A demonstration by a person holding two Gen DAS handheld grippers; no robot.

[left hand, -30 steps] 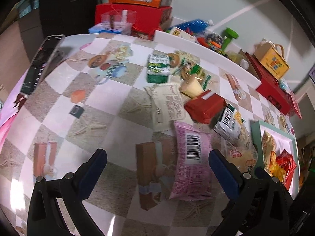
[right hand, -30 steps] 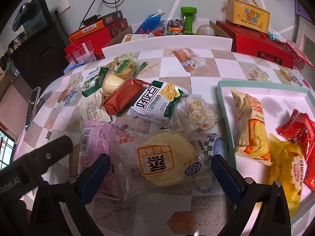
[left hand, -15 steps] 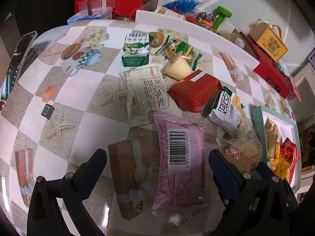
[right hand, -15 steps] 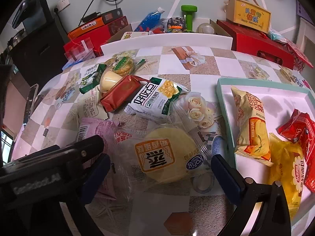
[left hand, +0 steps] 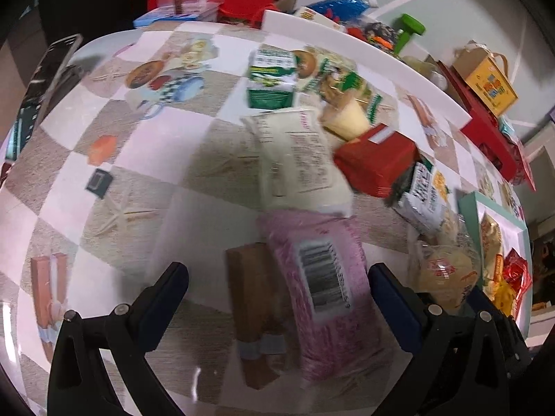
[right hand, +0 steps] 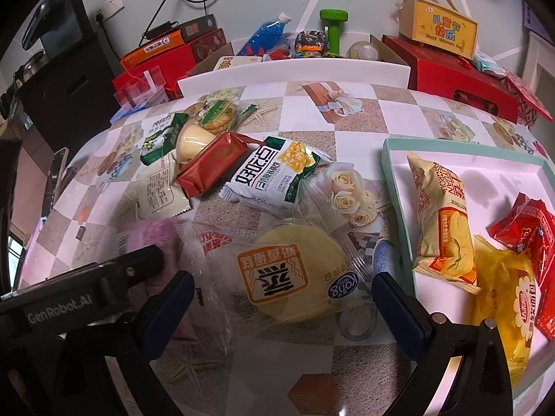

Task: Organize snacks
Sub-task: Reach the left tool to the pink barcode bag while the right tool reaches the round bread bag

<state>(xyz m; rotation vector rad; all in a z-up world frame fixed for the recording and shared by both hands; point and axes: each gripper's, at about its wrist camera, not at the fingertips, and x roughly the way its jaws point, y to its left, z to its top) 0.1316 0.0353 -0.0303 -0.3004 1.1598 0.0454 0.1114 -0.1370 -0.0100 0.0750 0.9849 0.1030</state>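
Pink film with a white barcode panel marks the pink snack pack (left hand: 322, 291), which lies flat on the bench (left hand: 145, 173) between the widely spread fingers of the left gripper (left hand: 277, 277), its long axis running away from the camera toward the bench's far edge. Just beyond its far end lies a cream packet (left hand: 298, 159), overlapping it slightly, then a red wrapped pack (left hand: 378, 163) and a green-and-white packet (left hand: 274, 79). In the right wrist view the right gripper (right hand: 282, 286) also has its fingers spread wide, straddling a clear bag holding a round yellow cake (right hand: 295, 277) that lies flat, nothing pinched. The left gripper's black body crowds the bag's left side. A teal-rimmed tray (right hand: 395, 180) at the bench's right edge holds yellow and red packets.
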